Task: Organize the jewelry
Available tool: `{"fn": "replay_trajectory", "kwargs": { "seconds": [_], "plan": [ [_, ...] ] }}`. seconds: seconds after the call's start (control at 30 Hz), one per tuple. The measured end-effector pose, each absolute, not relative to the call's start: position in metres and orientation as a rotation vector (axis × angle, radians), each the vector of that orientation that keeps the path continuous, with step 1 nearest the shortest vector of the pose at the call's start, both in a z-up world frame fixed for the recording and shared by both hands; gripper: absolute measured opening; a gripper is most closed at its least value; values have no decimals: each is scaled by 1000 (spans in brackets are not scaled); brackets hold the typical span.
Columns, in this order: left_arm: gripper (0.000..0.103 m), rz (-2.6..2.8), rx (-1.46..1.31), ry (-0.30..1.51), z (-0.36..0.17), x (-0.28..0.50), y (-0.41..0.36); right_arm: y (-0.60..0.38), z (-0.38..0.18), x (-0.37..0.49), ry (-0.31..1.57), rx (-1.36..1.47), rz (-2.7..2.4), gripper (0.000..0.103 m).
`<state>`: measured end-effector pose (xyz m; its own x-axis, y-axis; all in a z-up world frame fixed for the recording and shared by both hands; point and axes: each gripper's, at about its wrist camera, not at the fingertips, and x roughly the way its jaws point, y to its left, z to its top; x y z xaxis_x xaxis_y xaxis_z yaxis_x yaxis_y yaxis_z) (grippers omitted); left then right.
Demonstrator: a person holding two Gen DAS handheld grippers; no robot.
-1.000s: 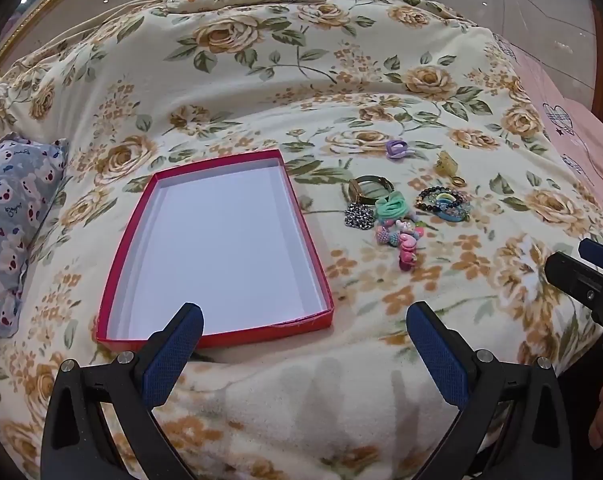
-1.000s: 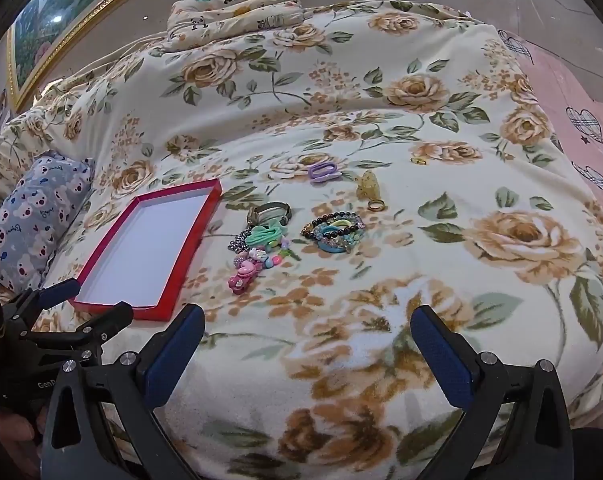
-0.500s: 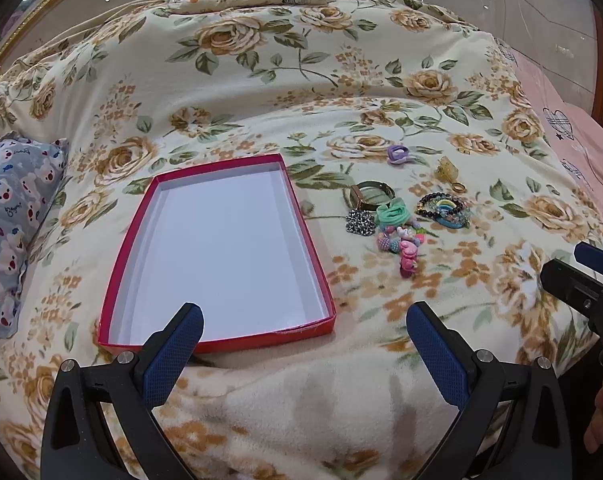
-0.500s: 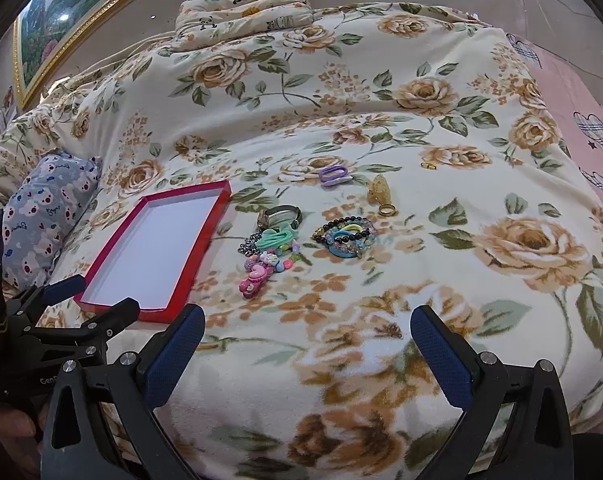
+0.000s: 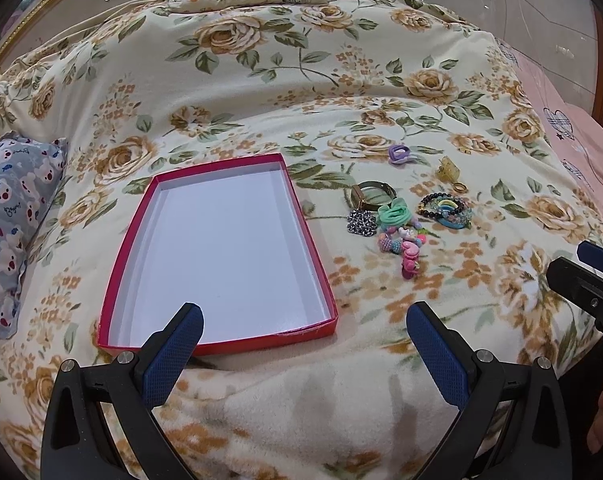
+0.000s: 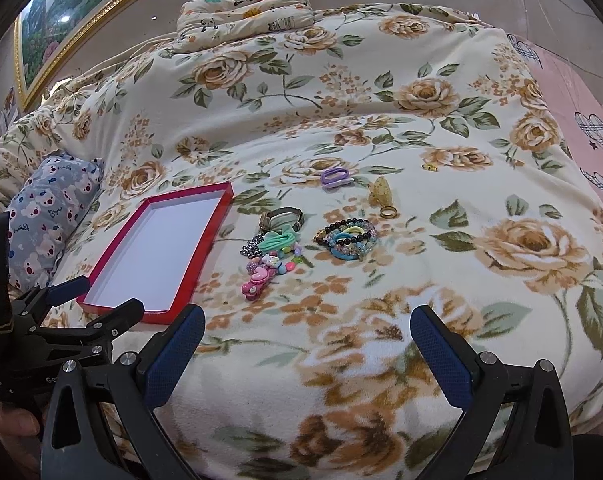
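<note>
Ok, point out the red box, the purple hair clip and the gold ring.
red box (image 5: 311, 236), left wrist view, right wall.
purple hair clip (image 6: 335, 178), right wrist view, its middle.
gold ring (image 6: 388, 212), right wrist view, the band.

Bare blanket (image 6: 381, 300) lies before the jewelry pile (image 6: 277, 248); red box (image 5: 221, 252) flanks it.
</note>
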<state>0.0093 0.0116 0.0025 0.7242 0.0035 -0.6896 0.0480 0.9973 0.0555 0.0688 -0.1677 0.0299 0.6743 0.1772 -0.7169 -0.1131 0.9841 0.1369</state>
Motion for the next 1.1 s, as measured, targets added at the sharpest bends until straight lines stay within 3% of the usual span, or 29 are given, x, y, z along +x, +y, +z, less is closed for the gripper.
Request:
{"fn": "replay_trajectory", "kwargs": {
  "seconds": [1.1],
  "plan": [
    [102,-34,57,770,1,24,12,-163,31,73,815,90,173,102]
  ]
}}
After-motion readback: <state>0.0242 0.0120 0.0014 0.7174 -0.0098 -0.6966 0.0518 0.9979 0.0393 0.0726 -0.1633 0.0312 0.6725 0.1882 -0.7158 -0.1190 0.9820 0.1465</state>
